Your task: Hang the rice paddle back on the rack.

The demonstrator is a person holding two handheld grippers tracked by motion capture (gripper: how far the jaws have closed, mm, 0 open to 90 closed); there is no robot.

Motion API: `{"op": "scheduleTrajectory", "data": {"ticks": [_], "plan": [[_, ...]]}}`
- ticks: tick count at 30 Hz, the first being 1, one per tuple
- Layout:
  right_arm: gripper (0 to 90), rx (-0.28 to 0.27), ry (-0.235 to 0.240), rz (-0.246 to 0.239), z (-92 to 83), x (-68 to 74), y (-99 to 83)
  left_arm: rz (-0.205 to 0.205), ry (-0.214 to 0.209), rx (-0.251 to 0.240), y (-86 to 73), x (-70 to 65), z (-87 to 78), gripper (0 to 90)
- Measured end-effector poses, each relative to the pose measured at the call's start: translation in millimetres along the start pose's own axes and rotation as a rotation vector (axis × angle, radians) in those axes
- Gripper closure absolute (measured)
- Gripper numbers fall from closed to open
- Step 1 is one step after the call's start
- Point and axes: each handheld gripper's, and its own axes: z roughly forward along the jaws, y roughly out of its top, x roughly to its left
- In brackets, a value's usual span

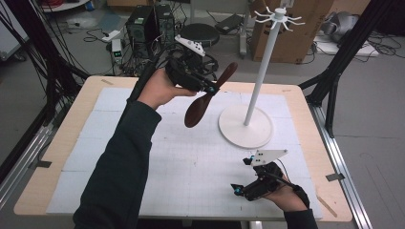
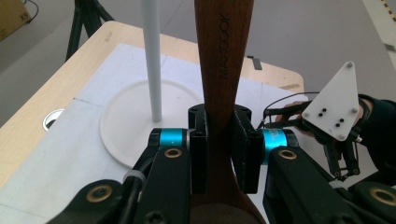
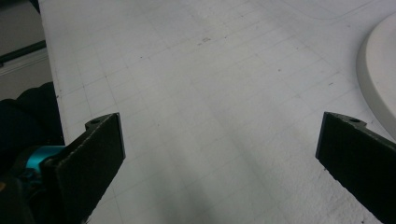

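Note:
A dark brown wooden utensil [image 1: 196, 112] hangs tilted in the air above the back of the table, left of the white stand. My left gripper [image 1: 210, 89] is shut on its narrow middle. In the left gripper view the black pads [image 2: 198, 140] press on both sides of the wooden utensil [image 2: 224, 56], which runs straight up and bears stamped letters. The white stand's pole [image 1: 260, 71] rises from a round base [image 1: 246, 128] to a crown of hooks [image 1: 278, 16]. My right gripper [image 1: 240, 175] rests low at the front right, open; its jaws [image 3: 219, 135] stand wide apart over bare mat.
A white gridded mat [image 1: 191, 167] covers the wooden table [image 1: 71, 129]. The stand's base edge [image 3: 378, 70] lies to the right ahead of the right gripper. The other hand's gripper with its white plate [image 2: 334, 105] lies beyond the left jaws. Computers, cables and a cardboard box [image 1: 291, 33] sit behind the table.

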Motion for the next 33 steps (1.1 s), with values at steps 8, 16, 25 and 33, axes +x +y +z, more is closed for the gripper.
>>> {"op": "scheduleTrajectory", "data": {"ticks": [8,16,25,33], "plan": [[0.2,-0.003,0.001,-0.008,0.4,0.4,0.4,0.015,0.003,-0.03,19.9,4.1,-4.6,78.7],[0.2,-0.009,0.004,0.001,-1.3,0.0,0.4,0.02,0.001,-0.07,37.7,9.7,-7.8,78.7],[0.2,-0.007,0.004,0.001,-1.3,-0.3,0.3,0.031,-0.009,-0.105,57.9,10.7,-8.3,78.7],[0.2,-0.01,0.003,0.0,-2.1,-1.0,-0.5,0.012,-0.002,-0.12,64.0,21.1,-9.1,78.7]]}}
